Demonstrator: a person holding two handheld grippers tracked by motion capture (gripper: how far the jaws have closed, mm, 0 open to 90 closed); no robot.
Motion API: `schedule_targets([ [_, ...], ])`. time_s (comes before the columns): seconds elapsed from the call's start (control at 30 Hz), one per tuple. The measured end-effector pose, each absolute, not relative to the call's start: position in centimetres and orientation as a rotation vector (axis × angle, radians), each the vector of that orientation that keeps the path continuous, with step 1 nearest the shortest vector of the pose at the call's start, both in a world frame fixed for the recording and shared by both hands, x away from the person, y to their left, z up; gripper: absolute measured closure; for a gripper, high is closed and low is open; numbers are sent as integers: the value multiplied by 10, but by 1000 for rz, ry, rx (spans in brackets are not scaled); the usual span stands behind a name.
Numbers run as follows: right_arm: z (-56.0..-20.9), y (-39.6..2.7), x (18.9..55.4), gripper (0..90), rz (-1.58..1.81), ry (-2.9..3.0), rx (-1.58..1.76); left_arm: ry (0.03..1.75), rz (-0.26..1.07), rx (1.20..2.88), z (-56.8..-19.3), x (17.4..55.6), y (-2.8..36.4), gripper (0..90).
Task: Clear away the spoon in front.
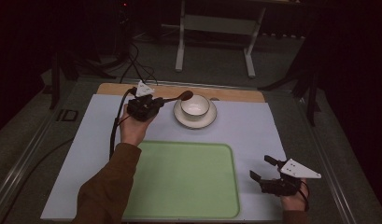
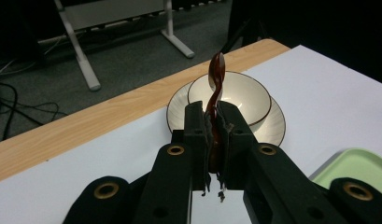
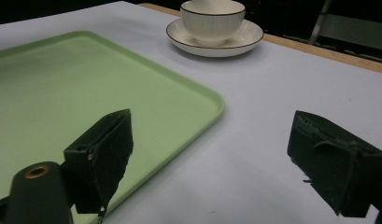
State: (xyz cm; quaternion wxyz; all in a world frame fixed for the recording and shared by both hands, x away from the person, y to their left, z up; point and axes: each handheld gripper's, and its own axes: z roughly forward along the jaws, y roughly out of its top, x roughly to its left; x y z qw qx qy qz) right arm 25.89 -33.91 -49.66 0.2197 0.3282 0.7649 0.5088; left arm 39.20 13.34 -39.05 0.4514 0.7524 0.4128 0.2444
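- The left gripper (image 1: 166,100) is held above the far left of the surface (image 1: 254,126), its jaws clamped on the handle of a brown spoon (image 1: 184,96).
- In the left gripper view the spoon (image 2: 215,79) rises out of the shut jaws, and its head stands over the near rim of the bowl (image 2: 235,95).
- From above, the spoon head sits at the left edge of the bowl (image 1: 195,106), raised off it; I cannot tell whether it touches the rim.
- The bowl rests in a saucer (image 1: 180,118) near the far edge, and its inside looks bare.
- A green tray (image 1: 188,182) lies in front of the saucer, apart from it, with nothing on it.
- The right gripper (image 1: 261,169) hovers low at the near right, just beside the tray's right edge, jaws wide apart and holding nothing.
- Judged from this, the pick-up is done: the spoon is gripped and carried to the bowl.
- What seems left is 1 step for the spoon, lowering it into the bowl and letting go.
- The right gripper has no visible part in the work so far.
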Motion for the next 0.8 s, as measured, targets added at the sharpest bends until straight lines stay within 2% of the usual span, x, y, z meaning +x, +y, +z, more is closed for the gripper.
schedule_targets([
  [0.27, -497, -339, 259, 140, 1407, 2115, 907, 1026, 622, 1850, -378, 368, 148, 837],
  [0.8, -497, -338, 259, 140, 1406, 2116, 905, 1074, 563, 1837, -389, 313, 181, 836],
])
